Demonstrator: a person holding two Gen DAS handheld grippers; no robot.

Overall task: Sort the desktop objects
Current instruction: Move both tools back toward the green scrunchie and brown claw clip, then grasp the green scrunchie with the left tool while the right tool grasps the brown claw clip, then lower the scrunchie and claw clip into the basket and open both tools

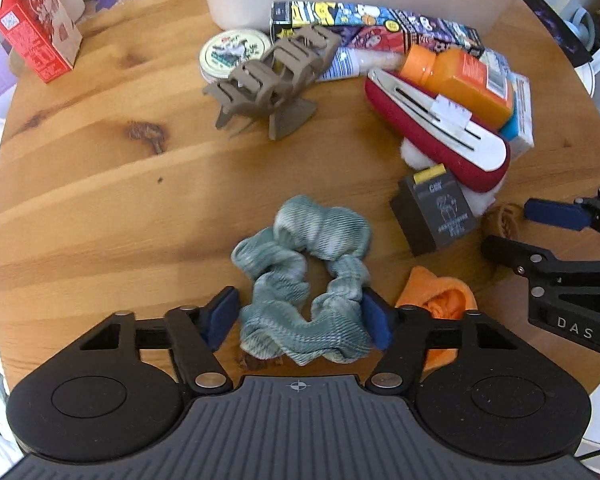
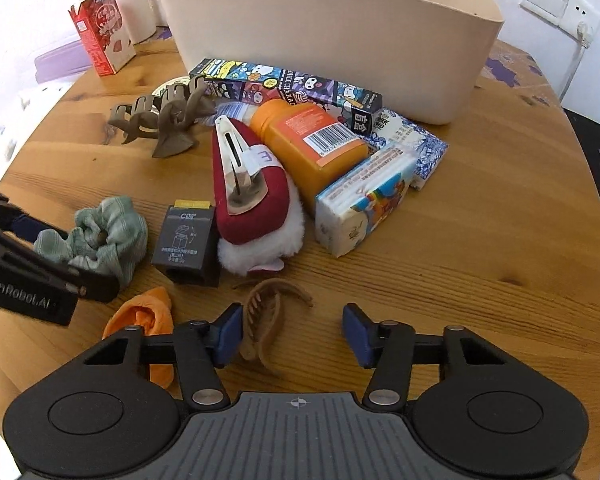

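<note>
My left gripper (image 1: 300, 318) is open, its blue pads on either side of a teal scrunchie (image 1: 304, 276) that lies on the wooden table (image 1: 100, 200); the scrunchie also shows in the right wrist view (image 2: 100, 236). My right gripper (image 2: 292, 334) is open over the table, with a small brown hair claw (image 2: 264, 320) just inside its left pad. A beige bin (image 2: 332, 40) stands at the back. In front of it lie a large taupe hair claw (image 1: 268, 80), a red snap clip (image 1: 432, 128), an orange bottle (image 2: 312, 148) and a dark grey box (image 2: 188, 240).
An orange cloth piece (image 2: 144, 316) lies between the grippers. A cartoon-printed box (image 2: 284, 88), tissue packs (image 2: 368, 196), a round tin (image 1: 232, 52) and a red carton (image 1: 32, 28) crowd the back. White fluff (image 2: 260, 248) sits under the red clip. The table edge curves at right.
</note>
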